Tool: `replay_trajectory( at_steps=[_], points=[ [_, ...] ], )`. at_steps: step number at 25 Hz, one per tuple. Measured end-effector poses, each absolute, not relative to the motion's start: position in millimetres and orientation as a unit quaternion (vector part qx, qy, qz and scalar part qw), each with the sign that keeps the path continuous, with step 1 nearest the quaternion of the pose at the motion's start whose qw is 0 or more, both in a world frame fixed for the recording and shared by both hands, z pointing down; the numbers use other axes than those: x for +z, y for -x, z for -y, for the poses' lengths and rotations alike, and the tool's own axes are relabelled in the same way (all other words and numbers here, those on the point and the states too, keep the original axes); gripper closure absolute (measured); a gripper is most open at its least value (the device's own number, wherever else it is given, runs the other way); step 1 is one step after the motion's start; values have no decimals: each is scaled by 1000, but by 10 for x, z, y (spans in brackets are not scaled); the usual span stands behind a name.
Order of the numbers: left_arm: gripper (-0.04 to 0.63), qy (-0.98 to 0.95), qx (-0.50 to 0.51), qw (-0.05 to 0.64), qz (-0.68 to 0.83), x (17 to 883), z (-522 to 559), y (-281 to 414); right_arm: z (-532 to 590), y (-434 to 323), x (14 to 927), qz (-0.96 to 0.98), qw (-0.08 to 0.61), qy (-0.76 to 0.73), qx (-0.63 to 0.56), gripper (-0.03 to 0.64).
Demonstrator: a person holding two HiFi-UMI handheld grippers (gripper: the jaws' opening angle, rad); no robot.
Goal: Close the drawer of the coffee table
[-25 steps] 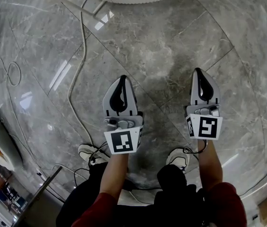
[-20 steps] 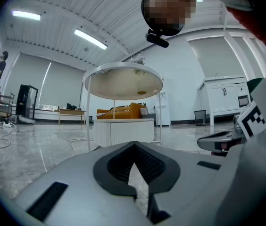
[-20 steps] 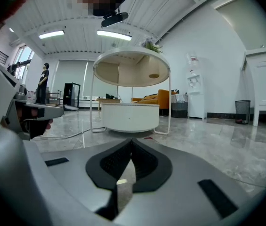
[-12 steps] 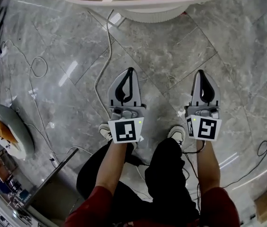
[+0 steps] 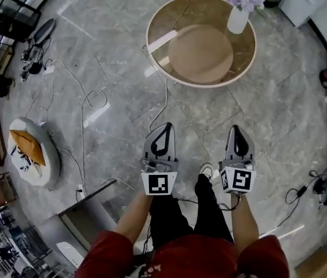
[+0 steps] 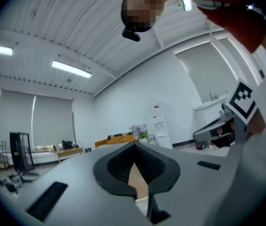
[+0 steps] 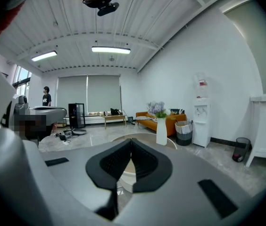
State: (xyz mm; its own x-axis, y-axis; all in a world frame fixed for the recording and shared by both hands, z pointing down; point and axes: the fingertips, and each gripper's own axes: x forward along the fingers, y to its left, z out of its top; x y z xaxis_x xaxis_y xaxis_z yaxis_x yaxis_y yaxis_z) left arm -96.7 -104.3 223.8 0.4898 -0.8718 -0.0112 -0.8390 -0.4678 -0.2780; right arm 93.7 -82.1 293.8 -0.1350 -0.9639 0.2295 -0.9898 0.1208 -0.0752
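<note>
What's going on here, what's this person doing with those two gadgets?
A person stands on a marble floor with a two-jaw gripper in each hand. The left gripper and right gripper are both shut, holding nothing, aimed toward a round coffee table they are not touching. A vase of purple flowers stands on it.

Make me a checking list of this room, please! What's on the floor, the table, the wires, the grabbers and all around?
Surface: shiny grey marble floor.
Job's things: round table, tan top; drawer not visible from above.
Clutter: vase of purple flowers on the table.
Grippers: left gripper and right gripper shut, empty, short of the table.
Cables: white cable from table toward the feet; more cables at left.
Surroundings: round white seat at left; orange sofa.
</note>
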Motion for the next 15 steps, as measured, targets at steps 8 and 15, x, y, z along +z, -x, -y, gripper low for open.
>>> replay_trajectory(
  at_steps=[8, 15],
  points=[
    [586, 857, -78, 33, -508, 782, 394, 1057, 542, -851, 1031, 775, 44, -628, 53, 595],
    [586, 833, -41, 23, -551, -18, 247, 1210, 196, -974, 194, 772, 6, -635, 13, 595]
  ],
)
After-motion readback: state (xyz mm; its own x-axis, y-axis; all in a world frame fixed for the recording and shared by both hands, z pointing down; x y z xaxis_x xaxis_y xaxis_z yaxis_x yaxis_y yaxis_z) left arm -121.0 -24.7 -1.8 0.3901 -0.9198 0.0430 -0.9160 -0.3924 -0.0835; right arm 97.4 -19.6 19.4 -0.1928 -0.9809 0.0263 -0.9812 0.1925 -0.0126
